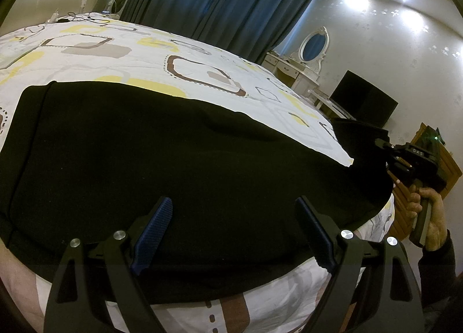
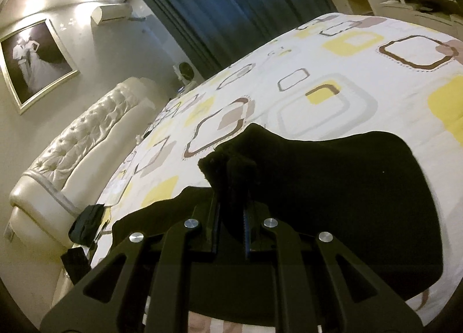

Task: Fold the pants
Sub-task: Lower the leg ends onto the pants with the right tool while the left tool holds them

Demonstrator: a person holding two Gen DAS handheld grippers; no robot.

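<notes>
Black fabric pants (image 1: 173,165) lie spread across the middle of the left wrist view, on a white bedspread with yellow, grey and brown rounded squares (image 1: 115,52). At the bottom of that frame the left gripper (image 1: 234,231), black with blue ribbed pads, hangs just above the cloth with its jaws wide apart and nothing between them. At the right edge, the right gripper (image 1: 379,142), gripped by a person's hand (image 1: 425,211), lifts one end of the pants off the bed. In the right wrist view its jaws are clamped narrow on a bunched fold of the black cloth at frame centre (image 2: 231,177). Dark blue curtains (image 1: 220,0) hang behind the bed.
</notes>
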